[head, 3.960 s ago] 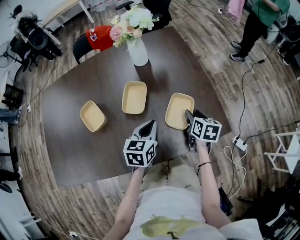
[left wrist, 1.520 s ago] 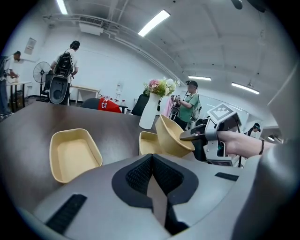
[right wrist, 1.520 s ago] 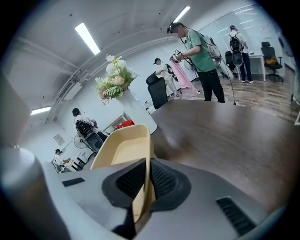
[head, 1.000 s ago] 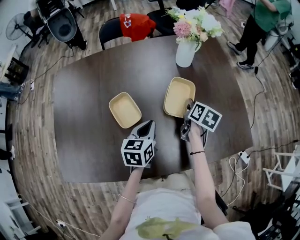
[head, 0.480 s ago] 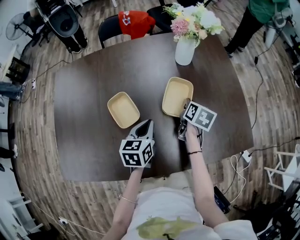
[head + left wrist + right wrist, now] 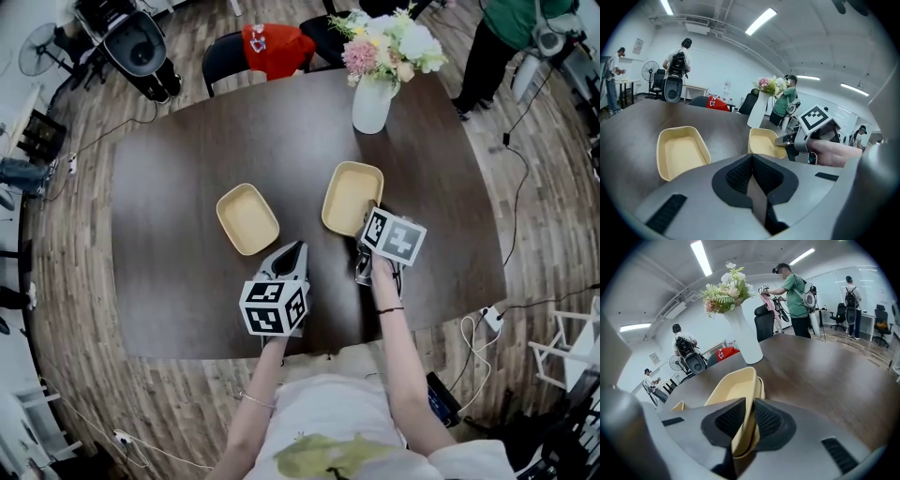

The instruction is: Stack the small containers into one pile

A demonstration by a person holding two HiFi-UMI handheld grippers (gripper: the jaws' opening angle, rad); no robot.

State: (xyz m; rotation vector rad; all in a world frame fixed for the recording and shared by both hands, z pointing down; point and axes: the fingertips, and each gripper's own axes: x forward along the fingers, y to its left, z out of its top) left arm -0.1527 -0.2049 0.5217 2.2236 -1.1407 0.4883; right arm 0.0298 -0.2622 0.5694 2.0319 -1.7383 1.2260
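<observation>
Cream rectangular plastic containers lie on the dark brown wooden table (image 6: 169,281) in the head view. A single container (image 6: 247,218) is left of centre, and a nested pair (image 6: 349,192) is just right of centre, well apart from it. Our right claw (image 6: 371,214) meets the pair at its lower right rim. Our left claw (image 6: 292,249) sits lower centre, clear of both. A white vase of flowers (image 6: 372,103) stands near the top of the frame.

In the left gripper view we see the left claw (image 6: 752,161) with its dark pads pressed together and nothing between them. The single container (image 6: 680,152) lies at left centre and the nested pair (image 6: 761,142) at centre. The right claw (image 6: 784,140) is at the pair's right rim.

In the right gripper view the right claw (image 6: 744,418) is clamped on the near rim of the nested pair (image 6: 733,385), its pads almost together with only the wall between them. Two rims show, one inside the other. The single container (image 6: 678,405) peeks in at left centre, and the vase (image 6: 743,341) rises at upper centre.
</observation>
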